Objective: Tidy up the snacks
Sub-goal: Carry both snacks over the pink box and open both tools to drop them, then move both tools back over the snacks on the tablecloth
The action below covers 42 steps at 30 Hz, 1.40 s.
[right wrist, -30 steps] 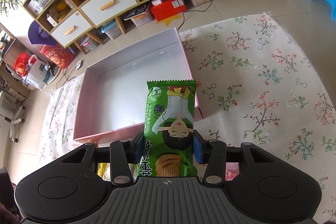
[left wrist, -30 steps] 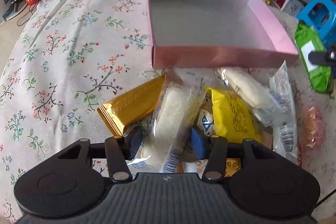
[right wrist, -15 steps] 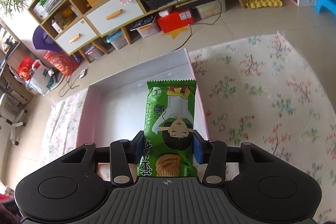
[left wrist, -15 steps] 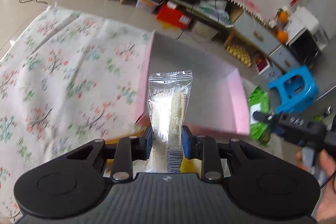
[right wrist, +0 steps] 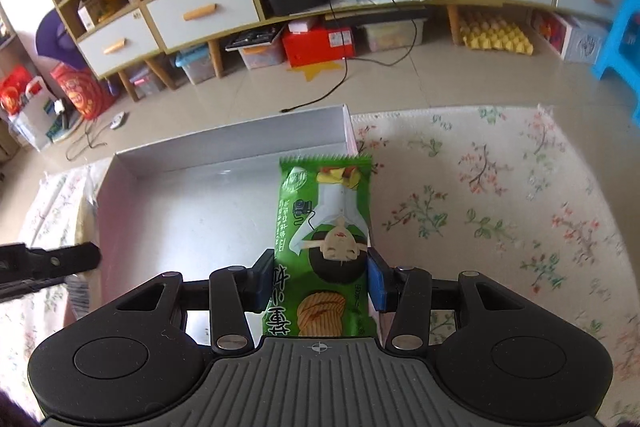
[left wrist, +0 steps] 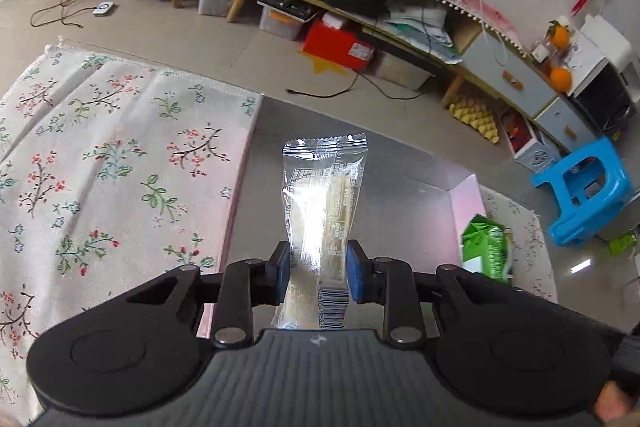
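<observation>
Left wrist view: clear-wrapped wafer snack (left wrist: 322, 227) clamped between pads of left gripper (left wrist: 319, 277), jaws closed on it, wrapper projecting forward over pink box (left wrist: 464, 211). Floral cloth (left wrist: 112, 167) seen left of claw. Green packet (left wrist: 486, 251) seen right of claw, possibly held by other gripper; edge blurred.

Right wrist view: green snack packet (right wrist: 324, 235) gripped by right gripper (right wrist: 320, 281), pads pressed on both sides, packet extended forward above box (right wrist: 224, 147) interior. Left gripper tip (right wrist: 48, 261) seen far left of claw.
</observation>
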### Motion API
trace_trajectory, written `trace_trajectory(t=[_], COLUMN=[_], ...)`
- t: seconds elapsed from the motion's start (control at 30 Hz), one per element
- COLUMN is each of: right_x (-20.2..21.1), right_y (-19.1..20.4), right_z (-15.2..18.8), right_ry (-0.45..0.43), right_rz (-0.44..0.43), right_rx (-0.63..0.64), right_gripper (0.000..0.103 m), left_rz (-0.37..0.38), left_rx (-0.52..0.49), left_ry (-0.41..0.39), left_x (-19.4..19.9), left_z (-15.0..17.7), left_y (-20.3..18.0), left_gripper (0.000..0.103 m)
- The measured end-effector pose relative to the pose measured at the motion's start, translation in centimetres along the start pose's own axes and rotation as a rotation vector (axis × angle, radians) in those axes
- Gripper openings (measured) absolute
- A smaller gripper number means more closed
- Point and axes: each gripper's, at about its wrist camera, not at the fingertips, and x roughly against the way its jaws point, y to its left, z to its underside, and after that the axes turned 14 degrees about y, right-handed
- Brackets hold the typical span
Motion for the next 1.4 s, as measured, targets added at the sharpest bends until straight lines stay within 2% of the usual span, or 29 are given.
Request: trace_trajectory(t=[0.07, 0.13, 0.23, 0.33, 0.4, 0.47, 0.5, 0.53, 0.57, 0.67, 0.77, 0.83, 0.9, 0.97, 1.03, 1.13, 1.2, 1.33, 1.4], right_x=[0.7, 1.9, 4.0, 6.1, 7.8, 9.8, 10.7, 11.6, 12.2, 13.4, 14.7, 15.1, 14.8, 14.2, 13.9, 13.9, 13.8, 14.0, 14.2], right_y=[0.0, 0.1, -0.5, -0.6, -0.2, 0.5, 0.8, 1.0, 1.2, 1.1, 0.0, -0.7, -1.2, -1.3, -1.2, -0.9, -0.5, 0.3, 0.9], right_z=[0.0, 0.0, 0.3, 0.9, 1.6, 2.6, 3.2, 3.8, 4.3, 5.3, 6.3, 7.3, 8.4, 9.6, 10.8, 12.5, 13.3, 15.0, 15.4], right_ry=[-0.010, -0.022, -0.056, -0.057, -0.079, -0.128, -0.168, -0.212, -0.247, -0.263, -0.266, -0.220, -0.178, -0.137, -0.112, -0.077, -0.039, 0.000, -0.004], right_rz=[0.000, 0.008, -0.013, -0.053, -0.051, -0.022, -0.005, 0.012, 0.026, 0.046, -0.030, -0.084, -0.122, -0.115, -0.102, -0.119, -0.138, -0.134, -0.100], right_rx=[0.006, 0.005, -0.046, -0.082, -0.067, -0.038, -0.020, -0.001, 0.021, 0.008, -0.116, -0.213, -0.271, -0.307, -0.312, -0.279, -0.245, -0.145, -0.074], right_gripper=[0.053, 0.075, 0.080, 0.080, 0.081, 0.091, 0.100, 0.103, 0.103, 0.103, 0.103, 0.103, 0.103, 0.103, 0.103, 0.103, 0.103, 0.103, 0.103], left_rz=[0.004, 0.012, 0.010, -0.018, -0.026, -0.045, -0.057, -0.070, -0.088, -0.114, -0.083, -0.022, 0.004, -0.020, -0.062, -0.111, -0.148, -0.160, -0.216], left_rx=[0.010, 0.029, 0.030, 0.018, 0.017, 0.017, 0.010, 0.002, -0.002, 0.005, 0.010, 0.022, 0.067, 0.112, 0.098, -0.018, -0.050, 0.002, 0.035], left_ry=[-0.003, -0.019, -0.044, -0.049, -0.054, -0.066, -0.079, -0.098, -0.125, -0.160, -0.161, -0.154, -0.106, -0.089, -0.110, -0.153, -0.147, -0.125, -0.114], left_x=[0.4, 1.2, 2.3, 3.0, 3.9, 5.1, 5.7, 6.5, 7.1, 8.8, 10.3, 10.8, 10.7, 10.6, 10.8, 11.1, 10.9, 10.8, 10.7], left_z=[0.2, 0.4, 0.8, 1.0, 1.3, 1.9, 2.3, 2.9, 3.5, 4.8, 6.6, 8.1, 9.0, 9.6, 10.5, 12.4, 13.3, 13.2, 13.2], left_y=[0.4, 0.9, 0.9, 0.4, 0.3, 0.0, -0.1, -0.3, -0.5, -1.1, -1.1, -0.4, 0.1, 0.2, -0.1, -0.6, -0.5, 0.5, 1.0], left_gripper=[0.027, 0.030, 0.046, 0.048, 0.050, 0.058, 0.062, 0.072, 0.081, 0.091, 0.102, 0.102, 0.102, 0.102, 0.102, 0.102, 0.102, 0.102, 0.102])
